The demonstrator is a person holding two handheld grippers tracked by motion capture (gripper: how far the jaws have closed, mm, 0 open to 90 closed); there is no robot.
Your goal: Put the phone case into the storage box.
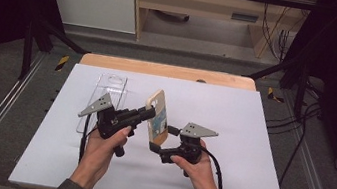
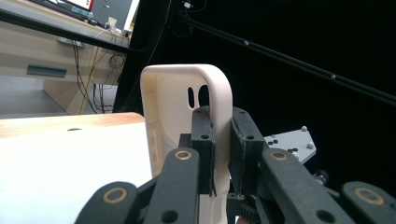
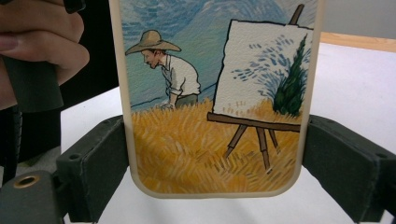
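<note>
A cream phone case [image 1: 158, 114] with a painted scene of a man in a straw hat and an easel is held upright above the table. My left gripper [image 1: 150, 113] comes in from the left and is shut on the case's rim; in the left gripper view the pads [image 2: 203, 140] pinch the cream side wall [image 2: 177, 112] below the camera cut-outs. My right gripper [image 1: 163, 139] holds the lower end from the right. In the right gripper view its two jaws [image 3: 215, 158] press on both long edges of the case [image 3: 215, 93], painted back facing the camera.
A clear plastic package [image 1: 109, 91] lies flat on the white mat [image 1: 251, 137] behind the left hand. The wooden table edge [image 1: 170, 71] runs along the far side. Metal rails and black frame posts flank the table.
</note>
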